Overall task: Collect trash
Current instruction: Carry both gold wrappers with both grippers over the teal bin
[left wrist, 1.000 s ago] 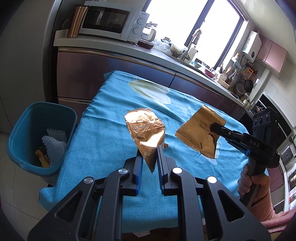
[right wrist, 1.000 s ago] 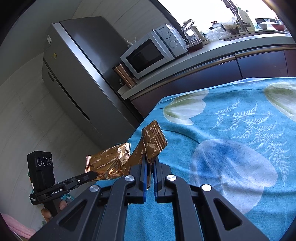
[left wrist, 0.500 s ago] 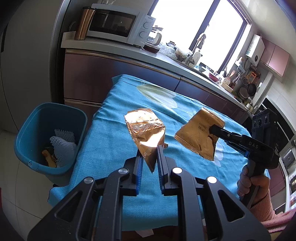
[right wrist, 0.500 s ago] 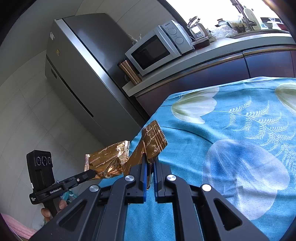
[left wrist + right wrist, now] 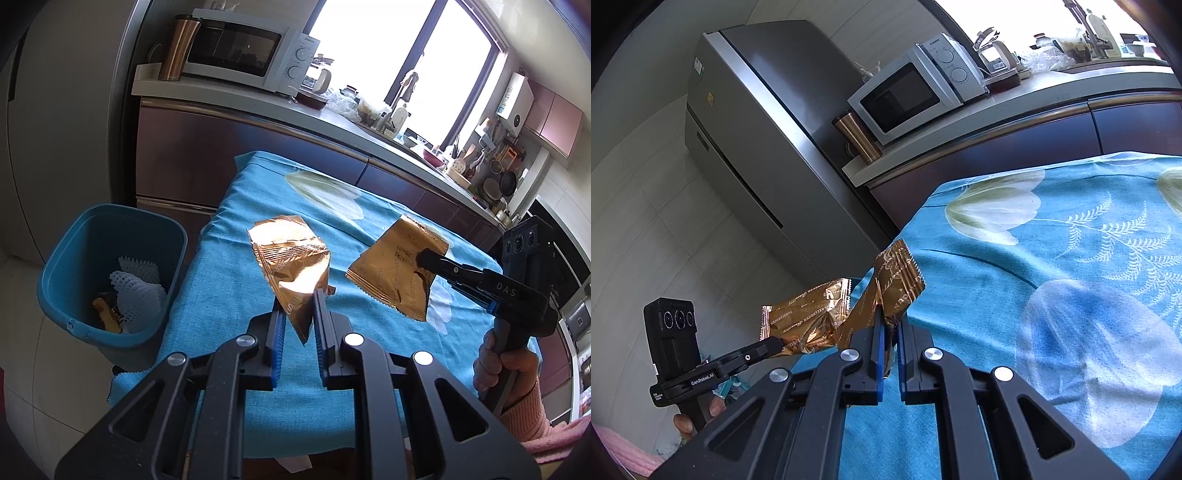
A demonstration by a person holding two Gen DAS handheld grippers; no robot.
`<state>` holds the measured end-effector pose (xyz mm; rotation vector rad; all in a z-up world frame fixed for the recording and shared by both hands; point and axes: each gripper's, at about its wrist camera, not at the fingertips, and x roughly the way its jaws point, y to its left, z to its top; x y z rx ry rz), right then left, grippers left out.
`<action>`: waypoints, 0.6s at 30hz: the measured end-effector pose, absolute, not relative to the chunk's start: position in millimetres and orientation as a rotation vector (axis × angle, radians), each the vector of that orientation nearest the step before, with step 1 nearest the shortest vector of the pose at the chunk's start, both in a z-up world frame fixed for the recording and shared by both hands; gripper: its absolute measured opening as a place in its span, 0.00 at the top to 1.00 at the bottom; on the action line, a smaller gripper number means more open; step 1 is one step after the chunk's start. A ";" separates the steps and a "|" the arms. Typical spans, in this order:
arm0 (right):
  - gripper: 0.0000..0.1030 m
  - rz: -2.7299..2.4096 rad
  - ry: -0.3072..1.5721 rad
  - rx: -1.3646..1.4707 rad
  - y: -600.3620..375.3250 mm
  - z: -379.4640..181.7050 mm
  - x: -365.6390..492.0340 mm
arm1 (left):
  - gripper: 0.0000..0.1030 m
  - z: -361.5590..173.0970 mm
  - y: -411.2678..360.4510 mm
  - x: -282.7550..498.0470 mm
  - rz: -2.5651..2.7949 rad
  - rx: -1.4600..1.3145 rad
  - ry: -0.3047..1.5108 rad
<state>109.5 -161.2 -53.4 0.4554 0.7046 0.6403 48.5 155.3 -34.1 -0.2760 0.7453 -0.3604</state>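
My left gripper (image 5: 300, 299) is shut on a crumpled gold foil wrapper (image 5: 291, 258), held up above the blue flowered tablecloth (image 5: 236, 280). To its right, my right gripper (image 5: 421, 256) pinches a second, flatter gold wrapper (image 5: 397, 269) in the air. In the right wrist view the right gripper (image 5: 890, 321) is shut on that wrapper (image 5: 899, 277), and the left gripper (image 5: 775, 345) holds its crumpled wrapper (image 5: 809, 317) just to the left. A blue trash bin (image 5: 110, 280) stands on the floor left of the table, with white foam netting and a peel inside.
A kitchen counter (image 5: 258, 103) runs behind the table with a microwave (image 5: 251, 51) and a copper tumbler (image 5: 179, 48). A grey fridge (image 5: 768, 155) stands at the far left. A hand in a pink sleeve (image 5: 517, 384) grips the right tool.
Both views have shifted a little, so the bin and the counter sit further right and lower in the left wrist view. Both wrappers stay gripped as before.
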 end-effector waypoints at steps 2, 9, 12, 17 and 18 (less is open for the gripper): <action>0.95 0.644 0.708 0.457 -160.4 -54.1 111.3 | 0.85 -33.6 157.4 47.3 -0.355 -0.278 0.744; 0.95 0.660 0.710 0.446 -150.9 -52.9 115.6 | 0.85 -32.4 166.7 46.0 -0.332 -0.285 0.739; 0.95 0.669 0.714 0.443 -146.6 -53.1 117.9 | 0.85 -31.6 170.0 44.0 -0.323 -0.289 0.735; 0.95 0.683 0.720 0.436 -139.2 -53.8 121.0 | 0.85 -30.9 175.7 41.4 -0.310 -0.294 0.731; 0.95 0.684 0.721 0.435 -138.1 -54.3 121.3 | 0.85 -31.1 177.3 41.3 -0.307 -0.295 0.730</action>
